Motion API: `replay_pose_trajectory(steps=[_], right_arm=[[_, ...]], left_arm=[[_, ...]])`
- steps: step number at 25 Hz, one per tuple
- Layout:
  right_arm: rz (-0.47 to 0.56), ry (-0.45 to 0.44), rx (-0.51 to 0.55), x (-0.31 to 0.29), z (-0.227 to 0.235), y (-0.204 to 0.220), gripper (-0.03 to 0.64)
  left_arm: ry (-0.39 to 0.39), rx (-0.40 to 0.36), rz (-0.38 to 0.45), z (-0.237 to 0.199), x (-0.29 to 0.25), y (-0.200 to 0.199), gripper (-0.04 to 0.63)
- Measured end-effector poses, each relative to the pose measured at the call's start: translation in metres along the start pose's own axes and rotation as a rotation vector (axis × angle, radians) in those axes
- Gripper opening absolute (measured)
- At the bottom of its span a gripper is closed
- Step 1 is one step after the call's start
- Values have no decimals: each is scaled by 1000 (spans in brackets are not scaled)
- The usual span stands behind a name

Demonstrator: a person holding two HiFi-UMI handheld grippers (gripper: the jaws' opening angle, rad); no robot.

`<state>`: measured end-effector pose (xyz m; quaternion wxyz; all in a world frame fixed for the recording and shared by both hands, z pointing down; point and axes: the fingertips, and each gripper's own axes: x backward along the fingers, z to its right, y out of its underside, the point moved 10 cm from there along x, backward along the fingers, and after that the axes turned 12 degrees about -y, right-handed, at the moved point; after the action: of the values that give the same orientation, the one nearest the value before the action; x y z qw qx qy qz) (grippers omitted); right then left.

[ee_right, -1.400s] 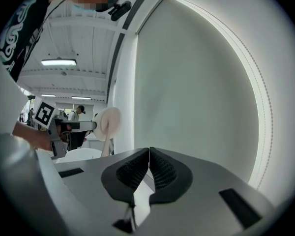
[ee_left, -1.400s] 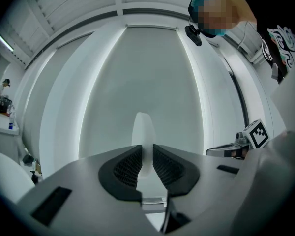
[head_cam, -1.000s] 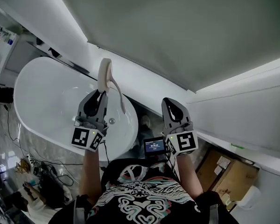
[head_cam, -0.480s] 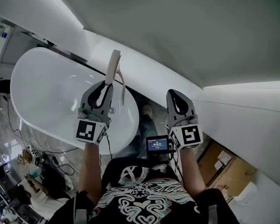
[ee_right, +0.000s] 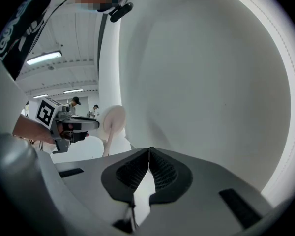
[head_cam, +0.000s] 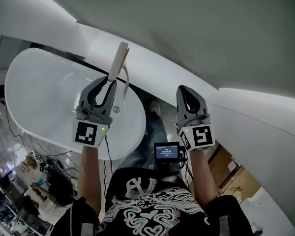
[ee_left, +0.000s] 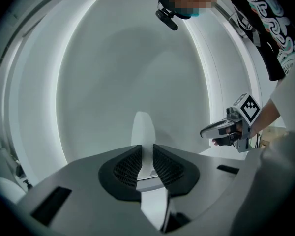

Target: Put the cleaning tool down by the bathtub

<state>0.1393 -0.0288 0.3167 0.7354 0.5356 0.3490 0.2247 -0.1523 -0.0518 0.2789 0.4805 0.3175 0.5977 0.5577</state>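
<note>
Head view: the left gripper (head_cam: 109, 82) clamps the cleaning tool (head_cam: 119, 60) by its handle. The tool's long axis runs on from the jaws toward one o'clock, over the bathtub's (head_cam: 34, 90) far rim. The right gripper (head_cam: 185, 89), at three o'clock, has its jaws pressed together on nothing. The put-down likely falls to the left hand.

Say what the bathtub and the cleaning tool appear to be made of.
The bathtub: smooth, glossy white shell with soft highlights along its rim, likely acrylic or enamelled; the look cannot settle which. The cleaning tool: pale cream, matte, flat rounded head on a slim handle, probably plastic; whether the head is foam-faced is unclear.
</note>
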Motion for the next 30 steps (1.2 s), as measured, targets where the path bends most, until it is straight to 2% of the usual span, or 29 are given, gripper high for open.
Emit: replay_pose_trajectory(steps=[6,7,10,11,16,20,30], right_arm=[[-11,30,-78,-20,24,26,29],[-19,34,-81,-21,27,30,28],[-46,27,-93,-24,33,44,29],[-53,23,-100,-25,34,49,28],[-96,9,-120,-28,39,76,28],[-122,-10,-121,-38,46,91,28],[-162,-35,-132,-52,61,124,28]], left_arm=[[50,-91,-16,-2,-28,24,77],[70,-133,-20,-1,-32,28,77],[153,-363,-46,2,-41,35,77],[167,-402,-53,5,-43,38,77],[209,-413,-71,16,-51,64,77],[245,-470,-79,22,-67,80,77],[313,-560,-59,38,-85,110,77]])
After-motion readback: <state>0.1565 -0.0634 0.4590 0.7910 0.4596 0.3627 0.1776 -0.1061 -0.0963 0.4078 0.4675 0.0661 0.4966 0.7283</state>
